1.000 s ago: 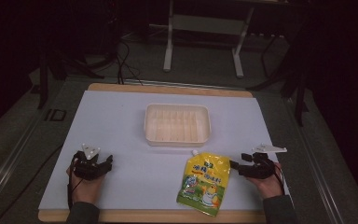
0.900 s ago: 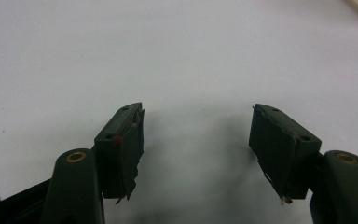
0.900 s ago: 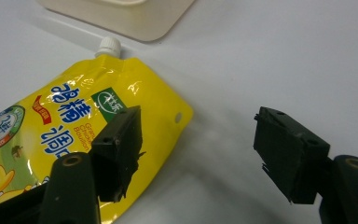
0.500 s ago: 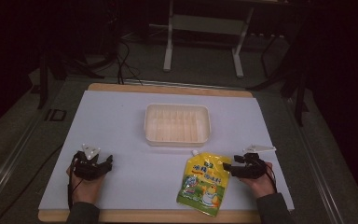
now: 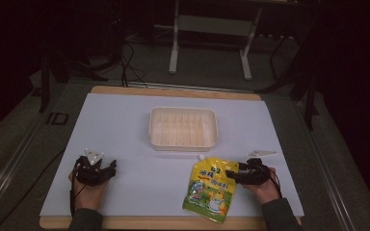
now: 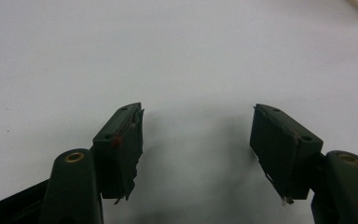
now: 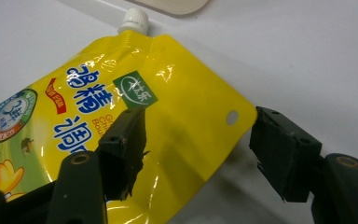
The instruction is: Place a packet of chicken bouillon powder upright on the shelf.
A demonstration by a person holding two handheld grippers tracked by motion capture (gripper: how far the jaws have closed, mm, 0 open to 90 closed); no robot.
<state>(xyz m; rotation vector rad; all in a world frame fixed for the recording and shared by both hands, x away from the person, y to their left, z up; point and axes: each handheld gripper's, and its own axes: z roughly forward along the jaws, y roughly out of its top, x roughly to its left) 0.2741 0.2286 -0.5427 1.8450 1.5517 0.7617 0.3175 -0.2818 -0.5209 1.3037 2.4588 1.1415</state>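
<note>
The right gripper [image 5: 232, 173] has slid left onto the yellow pouch [image 5: 211, 189], its fingers [image 7: 123, 149] just closing around the pouch's corner, not yet pinching. The left gripper [image 5: 107, 167] rests at lower left, fingers spread. A pickup looks imminent.

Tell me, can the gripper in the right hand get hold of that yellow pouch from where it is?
Probably yes. The right gripper is open, with the corner of the yellow pouch already between its jaws: one is over the pouch and the other just beyond its edge. Nothing lies in the way on the white table.
</note>
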